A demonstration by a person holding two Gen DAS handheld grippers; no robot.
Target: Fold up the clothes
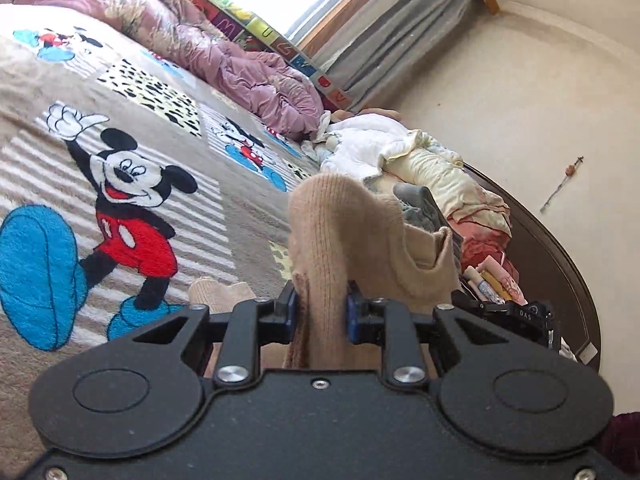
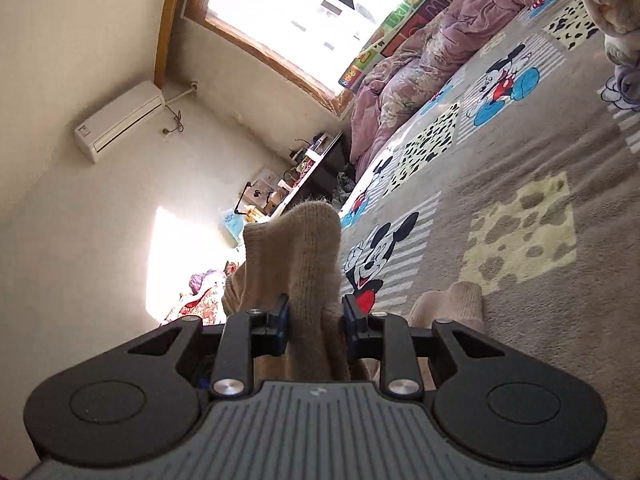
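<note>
Both wrist views sit low and close over the cartoon blanket (image 1: pixel 120 184), rolled sideways. Left view faces along it toward the curtain (image 1: pixel 400 36); right view toward the air conditioner (image 2: pixel 120 120). Shared: blanket, purple quilt (image 1: pixel 240 56), window.

Left gripper (image 1: pixel 320 312) black, blue pads, silver screws; right gripper (image 2: pixel 314 316) black, ribbed grey housing.

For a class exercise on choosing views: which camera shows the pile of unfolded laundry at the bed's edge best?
The left wrist view: the pile of unfolded laundry lies in plain sight beyond the beige knitted garment clamped in the left gripper. The right wrist view faces the wall and window and shows none of that pile.
</note>
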